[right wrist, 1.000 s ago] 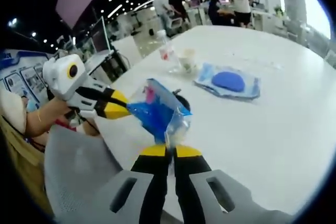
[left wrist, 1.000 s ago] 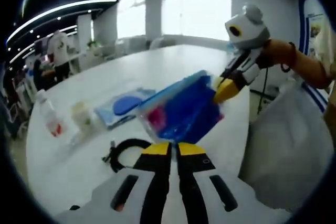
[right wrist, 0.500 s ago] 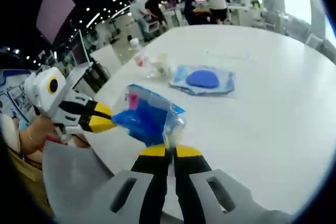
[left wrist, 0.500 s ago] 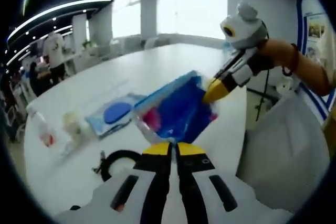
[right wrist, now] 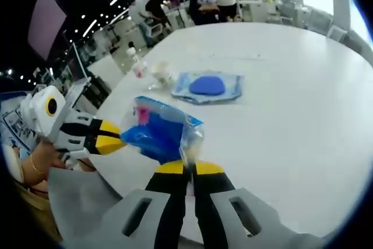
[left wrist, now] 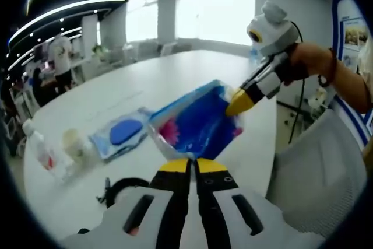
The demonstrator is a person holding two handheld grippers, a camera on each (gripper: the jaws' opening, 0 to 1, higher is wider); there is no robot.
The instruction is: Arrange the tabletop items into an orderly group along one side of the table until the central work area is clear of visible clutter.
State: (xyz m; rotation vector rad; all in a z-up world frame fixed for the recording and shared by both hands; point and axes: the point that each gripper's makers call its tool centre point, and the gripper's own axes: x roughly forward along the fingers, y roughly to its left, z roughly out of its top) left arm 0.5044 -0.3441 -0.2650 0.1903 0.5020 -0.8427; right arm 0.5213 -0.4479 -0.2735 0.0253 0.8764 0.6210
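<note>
Both grippers have the blue bag up off the table, one at each end. In the left gripper view, the left gripper (left wrist: 187, 164) has its jaws pressed together on the near edge of the bag (left wrist: 198, 122), and the right gripper (left wrist: 240, 101) comes in from the right, its yellow tips pinching the far corner. In the right gripper view it reads the same from the other end: the right gripper (right wrist: 185, 167) nips the clear corner of the bag (right wrist: 160, 129), with the left gripper (right wrist: 108, 141) clamped on the opposite side. Two holds keep a floppy, see-through bag stretched flat, I'd say, so its blue and pink contents don't slump while it travels.

Where does it go? The table (right wrist: 291, 103) is wide and white, and its middle and far side lie bare in the right gripper view. A flat pack (right wrist: 207, 86) with a blue oval sits near the left edge, and just beyond it a cup (right wrist: 161, 74) and a bottle (right wrist: 137, 65) stand close together. That already looks like the start of a row. A black cable (left wrist: 119, 188) curls on the table just below the bag in the left gripper view. The table edge runs close under the bag, with a grey chair (left wrist: 317, 185) back right beside it, so the room to move is inward and toward the pack
</note>
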